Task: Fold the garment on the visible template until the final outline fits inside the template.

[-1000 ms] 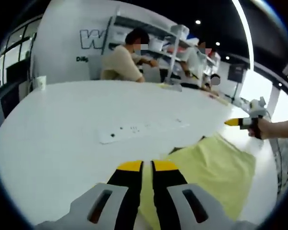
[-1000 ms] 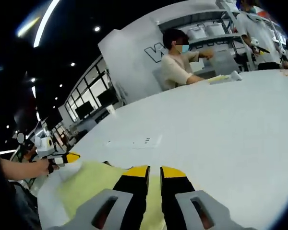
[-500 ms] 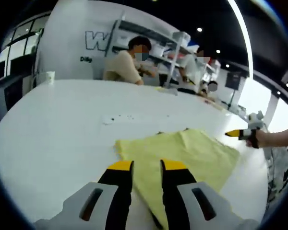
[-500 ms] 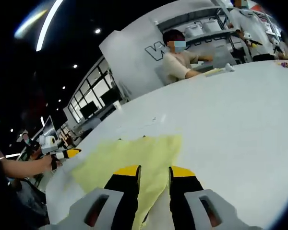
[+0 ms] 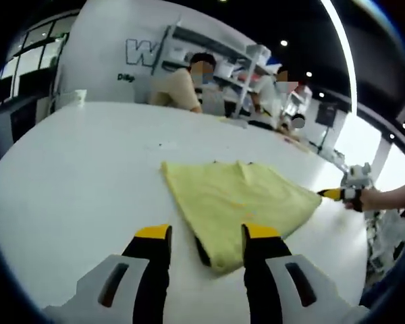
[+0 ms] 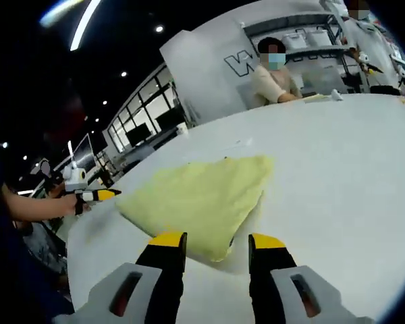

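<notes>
The yellow garment [image 5: 239, 202] lies folded and flat on the white table [image 5: 74, 169]. In the left gripper view, the left gripper [image 5: 208, 233] is released, its jaws spread wide, and a corner of the garment lies on the table between the yellow tips without touching them. The right gripper [image 6: 217, 239] is also released, above the nearest corner of the garment [image 6: 202, 196]. Each gripper also appears in the other's view, near the far edge of the cloth. People sit at the far side of the table.
</notes>
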The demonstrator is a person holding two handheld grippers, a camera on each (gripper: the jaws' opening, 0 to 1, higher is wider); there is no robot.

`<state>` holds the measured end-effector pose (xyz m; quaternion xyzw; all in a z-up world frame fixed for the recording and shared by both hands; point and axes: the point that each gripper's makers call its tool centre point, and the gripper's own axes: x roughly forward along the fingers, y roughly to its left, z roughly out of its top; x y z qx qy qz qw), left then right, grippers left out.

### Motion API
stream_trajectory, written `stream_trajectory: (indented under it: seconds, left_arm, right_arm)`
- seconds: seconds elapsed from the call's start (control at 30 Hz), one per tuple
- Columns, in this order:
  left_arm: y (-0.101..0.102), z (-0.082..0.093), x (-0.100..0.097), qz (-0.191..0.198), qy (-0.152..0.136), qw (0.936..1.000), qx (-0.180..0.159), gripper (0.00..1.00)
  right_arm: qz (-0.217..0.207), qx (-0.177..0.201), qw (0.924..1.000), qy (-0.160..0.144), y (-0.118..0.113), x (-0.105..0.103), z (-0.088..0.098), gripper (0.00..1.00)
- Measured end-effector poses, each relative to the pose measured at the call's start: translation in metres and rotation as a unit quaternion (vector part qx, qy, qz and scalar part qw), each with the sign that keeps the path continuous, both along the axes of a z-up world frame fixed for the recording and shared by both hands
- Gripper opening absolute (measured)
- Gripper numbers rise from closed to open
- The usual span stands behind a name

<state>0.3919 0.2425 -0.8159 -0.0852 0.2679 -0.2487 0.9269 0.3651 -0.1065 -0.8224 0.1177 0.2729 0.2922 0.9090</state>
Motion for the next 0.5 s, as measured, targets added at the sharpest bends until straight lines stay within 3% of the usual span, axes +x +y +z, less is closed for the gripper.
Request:
stream_trajectory:
  seconds: [0.3,0.5]
  left_arm:
    - [-0.017,-0.017,-0.03,-0.046,0.024,0.9983,0.026,0.37]
    - [-0.014,-0.019,-0.025,-0.045,0.019,0.9982,0.034,0.3]
  right_arm:
    - [0.018,-0.023,0.9996,0.003,0.009,-0.002,-0.01,0.31]
    - [0.018,-0.03,0.9994,0.002,0.008,-0.001,-0.012,0.25]
